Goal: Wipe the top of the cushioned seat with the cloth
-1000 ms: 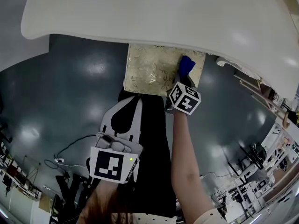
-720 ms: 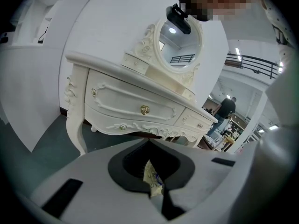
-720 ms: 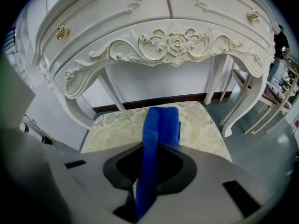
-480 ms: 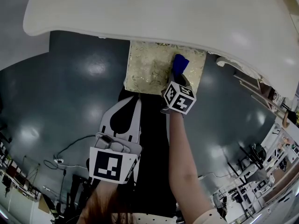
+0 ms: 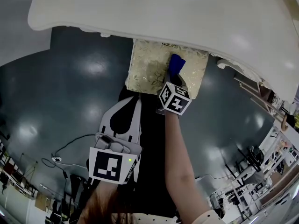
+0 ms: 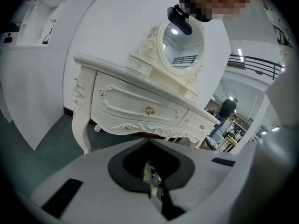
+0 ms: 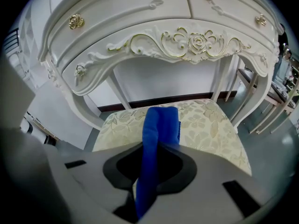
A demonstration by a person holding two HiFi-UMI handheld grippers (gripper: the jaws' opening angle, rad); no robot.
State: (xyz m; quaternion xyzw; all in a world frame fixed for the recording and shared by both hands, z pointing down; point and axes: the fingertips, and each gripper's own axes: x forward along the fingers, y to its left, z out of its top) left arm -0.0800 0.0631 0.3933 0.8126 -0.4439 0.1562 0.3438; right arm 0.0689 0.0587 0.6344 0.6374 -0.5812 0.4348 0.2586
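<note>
Nearest the body, the L gripper [image 5: 132,101] hung low w/ its marker cube [image 5: 112,166] toward the camera, well short of the seat; its own view had the jaws [image 6: 152,183] brought together on nothing, only a thin slit left betw them, and thru that slit a sliver of patterned fabric too small to make out. The person's bare R forearm [image 5: 180,157] reached fwd past it to the R gripper [image 5: 174,78], jaws clamped on the blue cloth [image 7: 158,134]. The cloth [image 5: 176,64] ran out from betw the jaws as a folded strip, its free end lying on the cushioned seat [image 5: 147,69] just ahead of the tips, approx mid-cushion and a bit toward the R side in the head view. The pinched end was buried in the jaw throat, so how much was held couldn't be told. The seat [image 7: 212,125], cream w/ a gold floral pattern, sat on dark grey floor [image 5: 70,92]; its far edge was tucked under the white dressing table [image 5: 163,17], whose top cut it off from above, and the R gripper's body hid the near edge in that gripper's view. Beyond, carved drawer fronts w/ gold knobs [image 7: 177,41] and an oval mirror [image 6: 181,45]; the top of the L gripper view was mosaic-blurred
</note>
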